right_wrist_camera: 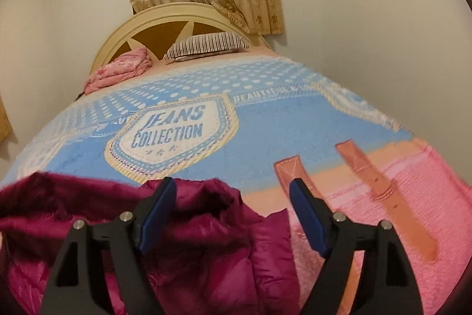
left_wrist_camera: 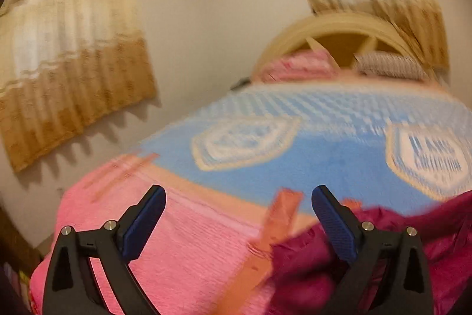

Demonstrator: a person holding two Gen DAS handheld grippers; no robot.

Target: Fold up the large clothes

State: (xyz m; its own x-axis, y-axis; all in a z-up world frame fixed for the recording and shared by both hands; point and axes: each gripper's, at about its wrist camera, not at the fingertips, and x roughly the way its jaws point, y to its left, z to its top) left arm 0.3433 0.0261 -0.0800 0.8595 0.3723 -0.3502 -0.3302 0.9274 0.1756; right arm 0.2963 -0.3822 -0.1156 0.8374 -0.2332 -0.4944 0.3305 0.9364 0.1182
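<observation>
Both the left tongs (left_wrist_camera: 239, 197) and right tongs (right_wrist_camera: 233, 191) gape wide and empty over a magenta garment (right_wrist_camera: 206, 241) heaped at the frame's bottom on the bed (right_wrist_camera: 265, 120).

Left view motion-blurred; maroon garment (right_wrist_camera: 188, 250) cut off by bottom edge.

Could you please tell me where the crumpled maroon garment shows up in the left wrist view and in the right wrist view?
Left wrist view: the maroon garment fills the lower right, partly behind the right finger of the left tool.
Right wrist view: the garment fills the lower left, spreading under the right tool.
Shared landmark: the arched cream headboard at the far end of the bed.
</observation>
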